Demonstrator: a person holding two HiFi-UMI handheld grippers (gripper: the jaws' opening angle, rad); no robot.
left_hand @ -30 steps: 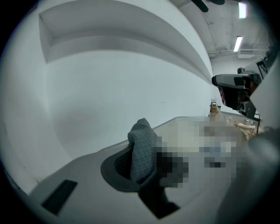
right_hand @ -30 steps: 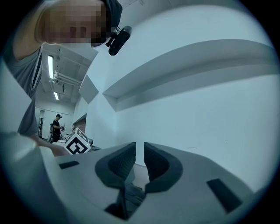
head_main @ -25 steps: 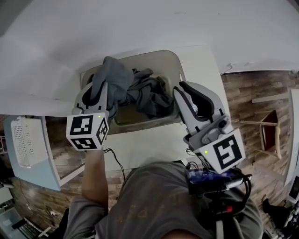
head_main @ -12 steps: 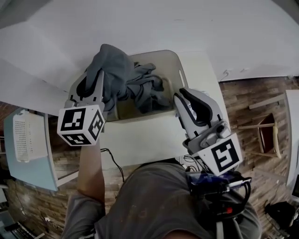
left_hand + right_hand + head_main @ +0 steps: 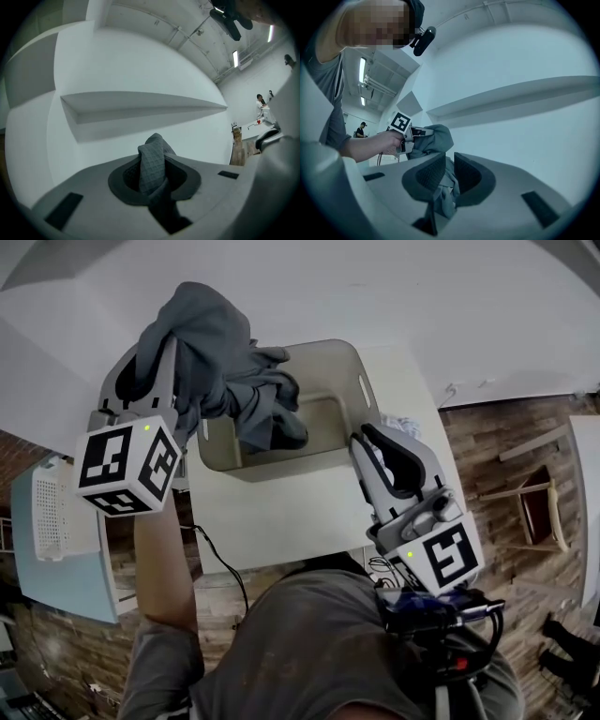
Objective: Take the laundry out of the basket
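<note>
Your left gripper point(image 5: 157, 357): high at the left of the head view, above and left of the basket, pointing level toward the white wall.
Left jaws: clamped on a fold of the laundry. The left gripper view shows waffle-textured grey cloth pinched between the dark pads.
Laundry point(image 5: 211, 343): a grey bundle draped over your left jaws, with its lower end hanging into the left half of the basket.
Basket point(image 5: 281, 463): beige with rounded corners and a handle slot in its right wall. It stands on the white worktop point(image 5: 281, 521) by the wall.
Your right gripper point(image 5: 367, 432): beside the basket's right front corner, over the worktop and apart from the laundry.
Right jaws: a narrow slit apart, pressing on nothing. Through that slit the right gripper view shows the hanging grey cloth, with your left hand point(image 5: 372, 143) and its marker cube beyond.
Off to your left: a white perforated bin point(image 5: 52, 517) rests on a pale blue surface.
</note>
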